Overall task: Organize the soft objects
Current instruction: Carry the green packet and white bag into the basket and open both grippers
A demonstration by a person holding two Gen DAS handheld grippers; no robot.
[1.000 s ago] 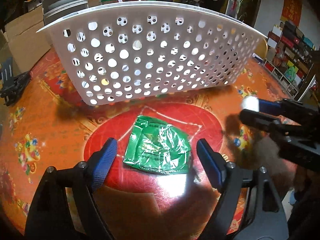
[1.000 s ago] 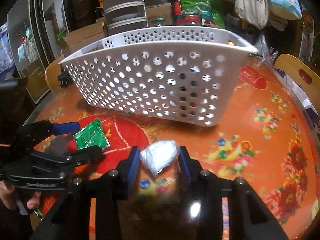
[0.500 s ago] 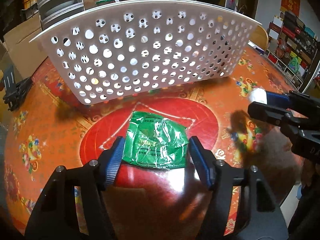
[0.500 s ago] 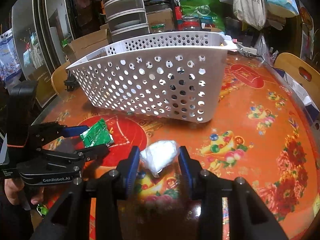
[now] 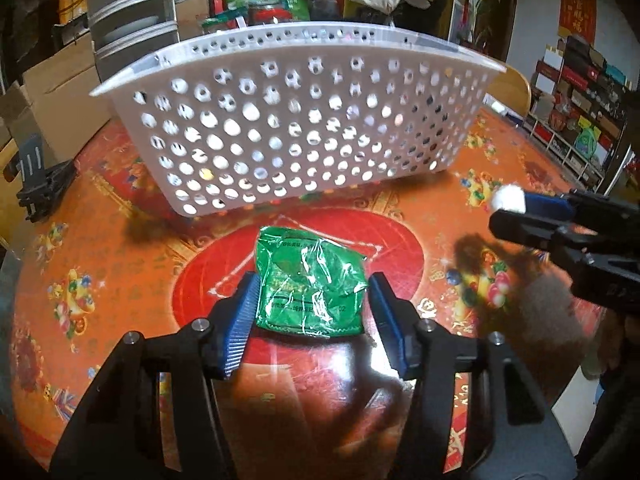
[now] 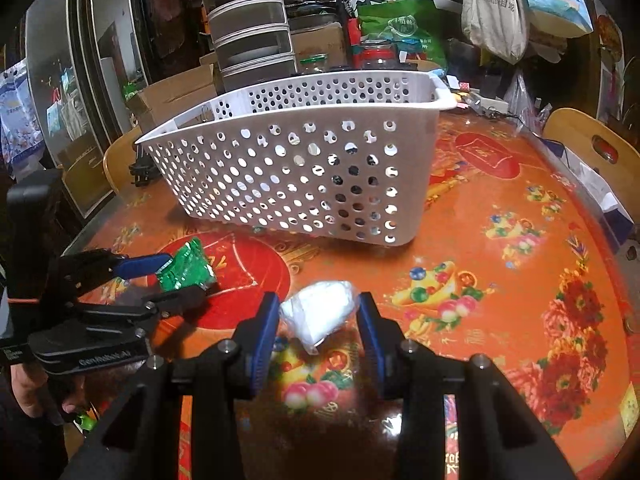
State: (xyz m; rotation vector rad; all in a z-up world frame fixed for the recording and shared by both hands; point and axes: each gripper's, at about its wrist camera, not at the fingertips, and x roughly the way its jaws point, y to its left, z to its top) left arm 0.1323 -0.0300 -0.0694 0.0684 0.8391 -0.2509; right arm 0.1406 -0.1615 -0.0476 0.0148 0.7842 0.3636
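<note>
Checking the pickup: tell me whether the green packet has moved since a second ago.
Yes. The green packet has left the table's red medallion, where it lay flat, and now hangs raised in the left gripper, level with the white basket's base.

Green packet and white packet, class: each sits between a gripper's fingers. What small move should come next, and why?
Probably carry both up over the basket rim. The left gripper pinches the green packet, the right gripper the white packet, and the basket stands just beyond, open-topped.
</note>
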